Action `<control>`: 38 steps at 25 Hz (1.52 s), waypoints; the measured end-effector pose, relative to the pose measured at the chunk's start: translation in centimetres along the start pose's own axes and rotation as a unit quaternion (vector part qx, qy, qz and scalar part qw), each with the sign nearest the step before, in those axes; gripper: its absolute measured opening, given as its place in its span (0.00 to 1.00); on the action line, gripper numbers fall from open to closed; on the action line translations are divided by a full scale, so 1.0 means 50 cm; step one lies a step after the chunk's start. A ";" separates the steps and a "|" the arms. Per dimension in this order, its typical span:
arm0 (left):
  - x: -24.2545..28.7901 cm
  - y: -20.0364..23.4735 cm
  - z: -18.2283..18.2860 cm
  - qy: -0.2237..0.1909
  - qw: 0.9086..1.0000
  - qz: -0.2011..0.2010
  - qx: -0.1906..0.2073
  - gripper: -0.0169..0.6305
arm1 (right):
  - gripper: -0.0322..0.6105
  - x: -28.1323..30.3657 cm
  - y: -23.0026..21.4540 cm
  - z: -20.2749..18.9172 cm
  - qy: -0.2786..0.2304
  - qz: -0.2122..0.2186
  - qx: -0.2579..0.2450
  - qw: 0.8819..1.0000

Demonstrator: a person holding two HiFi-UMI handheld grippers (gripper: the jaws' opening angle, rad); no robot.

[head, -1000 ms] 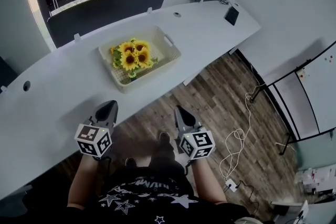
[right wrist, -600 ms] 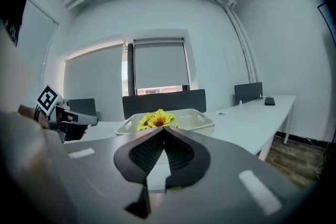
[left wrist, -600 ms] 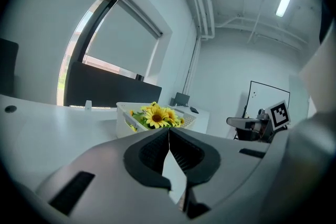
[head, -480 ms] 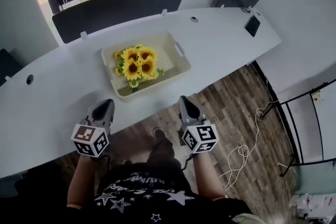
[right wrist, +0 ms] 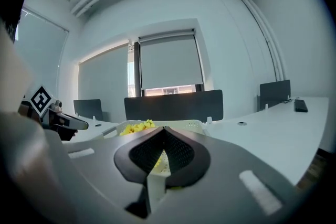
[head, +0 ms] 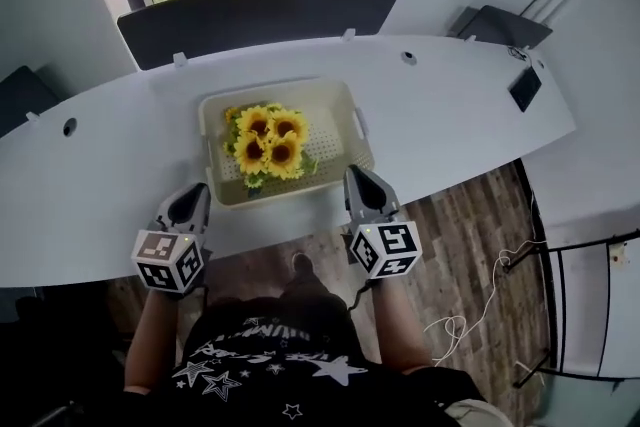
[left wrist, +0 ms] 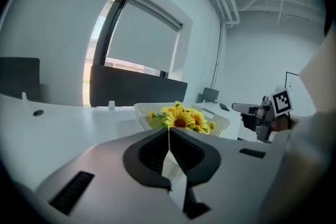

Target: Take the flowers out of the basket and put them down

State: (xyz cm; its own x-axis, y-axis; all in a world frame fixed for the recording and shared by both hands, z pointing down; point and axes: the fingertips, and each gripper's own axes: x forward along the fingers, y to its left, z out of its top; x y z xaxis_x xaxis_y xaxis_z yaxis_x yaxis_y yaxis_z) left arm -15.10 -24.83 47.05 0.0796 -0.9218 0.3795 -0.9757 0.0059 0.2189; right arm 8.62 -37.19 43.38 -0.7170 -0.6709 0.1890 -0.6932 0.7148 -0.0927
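Note:
A bunch of yellow sunflowers [head: 268,141] lies in the left half of a cream perforated basket [head: 340,130] on the white desk [head: 100,185]. The flowers [left wrist: 181,117] also show just beyond the left jaws, and as a yellow patch [right wrist: 137,126] ahead of the right ones. My left gripper [head: 196,197] is shut and empty, at the desk's near edge left of the basket. My right gripper [head: 359,178] is shut and empty too, close to the basket's near right corner. Neither gripper touches the basket or flowers.
A dark partition screen [head: 260,15] runs along the desk's far side under a window. A black phone [head: 525,88] lies at the desk's right end. Wood floor [head: 470,245] with a white cable [head: 480,310] lies to my right.
The view has swung so the desk and basket sit squarer and nearer. Both grippers have come forward to the desk's near edge, either side of the basket's front. Jaws stayed shut.

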 end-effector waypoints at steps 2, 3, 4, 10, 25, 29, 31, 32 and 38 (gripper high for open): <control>0.006 0.006 0.005 0.005 1.000 0.027 -0.001 0.04 | 0.05 0.023 -0.011 0.003 0.005 0.019 -0.001 1.000; 0.009 0.009 0.006 0.008 0.999 0.039 -0.004 0.05 | 0.05 0.032 -0.015 0.006 0.007 0.029 -0.002 1.000; 0.013 0.011 0.005 0.012 0.999 0.049 -0.009 0.05 | 0.05 0.040 -0.019 0.009 0.007 0.039 -0.004 0.999; 0.048 0.014 -0.012 0.039 0.993 0.110 -0.009 0.10 | 0.05 0.079 -0.059 0.010 0.003 0.082 0.012 0.997; 0.096 0.036 -0.078 0.092 0.971 0.213 -0.062 0.25 | 0.05 0.175 -0.063 -0.011 0.110 0.218 -0.033 0.969; 0.102 0.043 -0.077 0.089 0.968 0.223 -0.072 0.25 | 0.05 0.189 -0.038 -0.018 0.123 0.242 -0.057 0.961; 0.104 0.045 -0.075 0.084 0.968 0.218 -0.089 0.25 | 0.05 0.195 -0.022 -0.021 0.126 0.257 -0.063 0.956; 0.104 0.046 -0.076 0.084 0.968 0.216 -0.095 0.25 | 0.05 0.198 -0.012 -0.023 0.128 0.267 -0.063 0.953; 0.095 0.062 -0.086 0.098 0.962 0.241 -0.088 0.11 | 0.05 0.218 0.027 -0.064 0.184 0.290 -0.101 0.934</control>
State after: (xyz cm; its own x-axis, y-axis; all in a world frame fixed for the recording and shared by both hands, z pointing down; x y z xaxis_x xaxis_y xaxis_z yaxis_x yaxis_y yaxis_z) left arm -16.89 -27.54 53.37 -0.3189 -0.7056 0.6329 -0.8610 0.4947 0.1177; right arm 0.09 -42.92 48.43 -0.8678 -0.0732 0.4915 -0.1421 0.9843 -0.1044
